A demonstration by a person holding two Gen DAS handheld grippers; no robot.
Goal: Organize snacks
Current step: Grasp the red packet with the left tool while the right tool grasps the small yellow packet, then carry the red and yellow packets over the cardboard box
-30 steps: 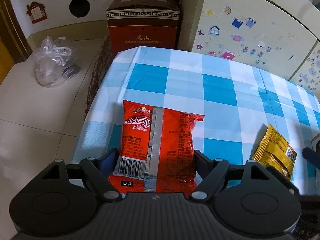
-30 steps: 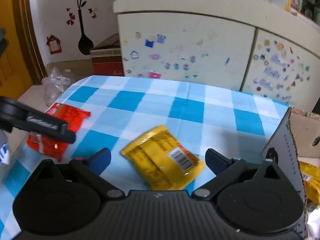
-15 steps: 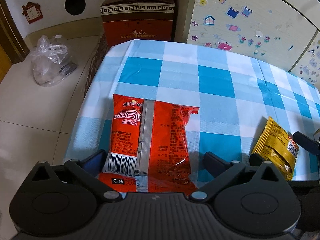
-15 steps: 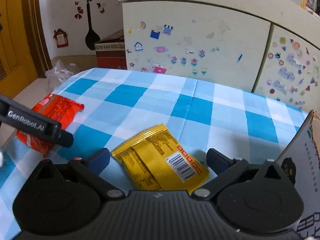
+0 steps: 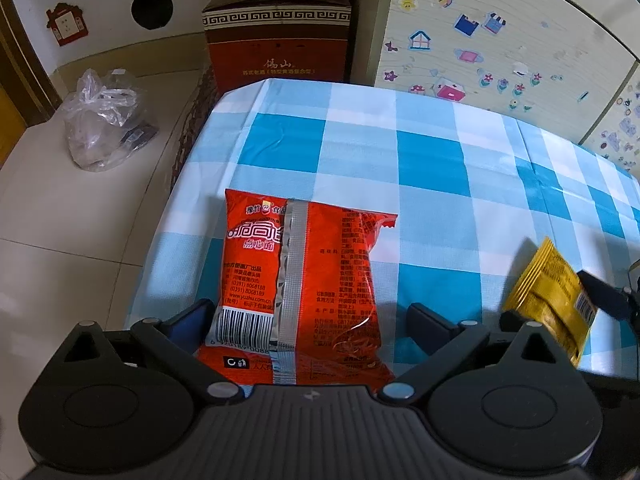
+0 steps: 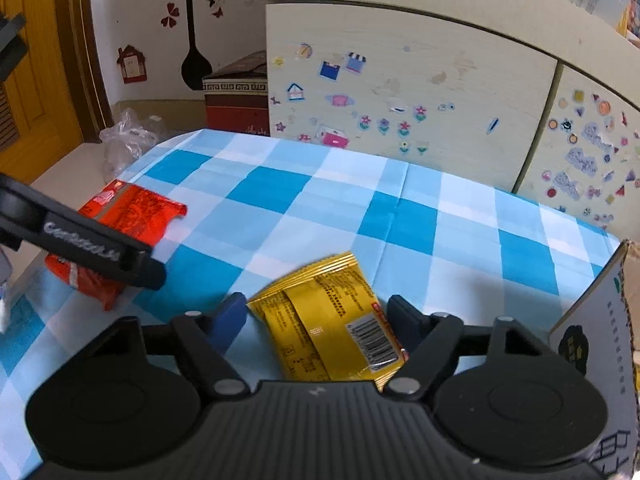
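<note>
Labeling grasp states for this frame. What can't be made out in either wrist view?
- Red snack packet: near end hidden under the left gripper body, left wrist view; its jaws are closing, the far pad clear of it.
- Yellow snack packet: near edge hidden behind the right gripper body; jaws closing, pad contact unclear.
- Cardboard box: cut by the right edge, contents unseen.
- Plastic bag: contents too blurred.

Between the left gripper's fingers lies a glossy red crinkled foil snack packet (image 5: 304, 280) with a silvery back seam. Between the right gripper's fingers, a shiny yellow plastic-film sachet (image 6: 332, 320). Beneath both, a smooth blue-and-white checked tablecloth (image 5: 432, 160), faintly sheened. Behind it, a matt brown-and-red cardboard box (image 5: 276, 32).
</note>
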